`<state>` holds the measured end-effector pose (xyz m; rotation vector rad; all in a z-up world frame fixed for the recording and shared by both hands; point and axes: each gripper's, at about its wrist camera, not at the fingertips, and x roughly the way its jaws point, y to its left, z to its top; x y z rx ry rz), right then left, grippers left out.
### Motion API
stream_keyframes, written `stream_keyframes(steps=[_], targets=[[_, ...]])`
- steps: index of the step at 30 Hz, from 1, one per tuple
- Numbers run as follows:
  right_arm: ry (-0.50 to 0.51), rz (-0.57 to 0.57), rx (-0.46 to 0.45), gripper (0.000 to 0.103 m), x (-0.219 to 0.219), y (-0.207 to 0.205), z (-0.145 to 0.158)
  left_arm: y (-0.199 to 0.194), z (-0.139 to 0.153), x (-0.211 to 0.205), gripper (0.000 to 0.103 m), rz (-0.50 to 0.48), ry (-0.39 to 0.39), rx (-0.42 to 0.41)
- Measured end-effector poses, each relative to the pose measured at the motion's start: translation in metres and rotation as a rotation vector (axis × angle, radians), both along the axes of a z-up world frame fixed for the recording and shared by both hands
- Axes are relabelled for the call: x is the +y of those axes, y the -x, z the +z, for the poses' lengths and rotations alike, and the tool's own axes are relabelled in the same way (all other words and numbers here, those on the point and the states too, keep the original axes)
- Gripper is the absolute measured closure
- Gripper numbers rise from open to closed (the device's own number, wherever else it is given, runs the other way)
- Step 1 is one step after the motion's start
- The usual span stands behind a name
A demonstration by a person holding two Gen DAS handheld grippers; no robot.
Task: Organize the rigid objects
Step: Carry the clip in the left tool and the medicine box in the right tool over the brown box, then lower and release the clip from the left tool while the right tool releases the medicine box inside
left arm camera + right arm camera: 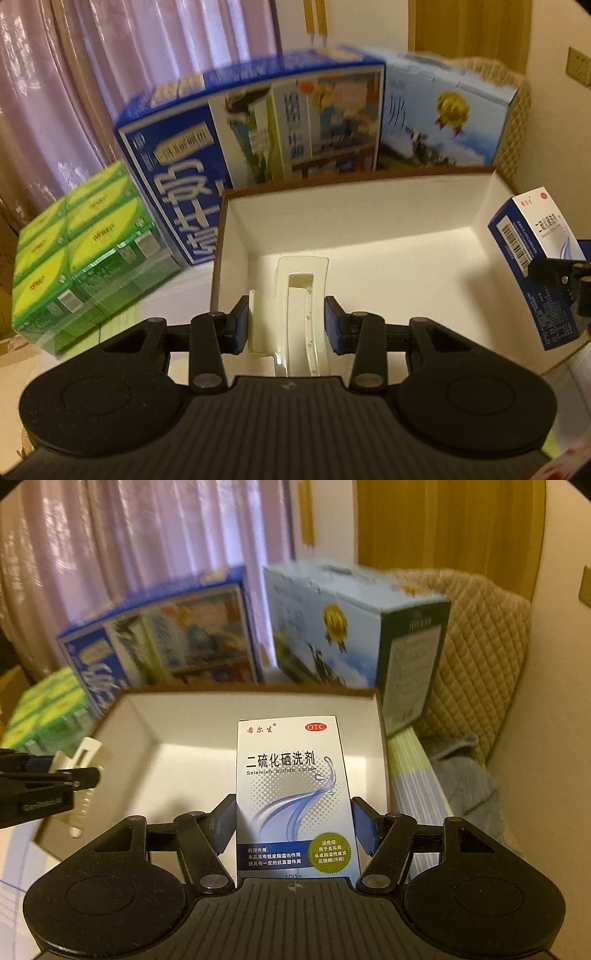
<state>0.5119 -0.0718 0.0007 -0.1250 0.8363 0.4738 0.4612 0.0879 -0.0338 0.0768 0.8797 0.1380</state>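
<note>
Currently, two items are being carried toward an open white-lined box (369, 221) that fills the centre of both views. In the left wrist view, the left gripper (287, 323) is seen at the bottom centre, its blue-padded fingers (240, 325) closed on a clear and white plastic piece (295, 314), which is held over the near part of the box floor. At the right edge of that frame, the lotion carton (535, 254) is seen tilted above the box's right rim.

In the right wrist view, the right gripper (293, 830) is shown at the bottom centre, with its fingers (364, 830) pressed against both sides of the white and blue lotion carton, which stands upright in the grip in front of the box interior. The left gripper is glimpsed at the middle left of this frame with the plastic piece.

Behind the box, a large dark blue carton (258, 125) and a pale blue carton (443, 122) are stacked against pink curtains (110, 55). A green shrink-wrapped pack (85, 251) is seen at the lower left of the left view.

The step in hand is judged to be the transport of both items to the box. The next move is likely to call for each item to be lowered to the box floor, well apart from the other, before the fingers are released.
</note>
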Motion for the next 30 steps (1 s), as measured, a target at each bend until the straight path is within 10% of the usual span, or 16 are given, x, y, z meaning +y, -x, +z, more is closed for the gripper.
stream_keyframes(steps=[26,30], targets=[[0.114,-0.03,0.081,0.026,0.011,-0.015,-0.044,-0.019,-0.049,0.009,0.066,-0.019,0.027,0.1],[0.089,-0.017,0.087,0.025,0.008,-0.007,-0.039,-0.015,-0.047,0.007,0.049,-0.032,0.028,0.088]])
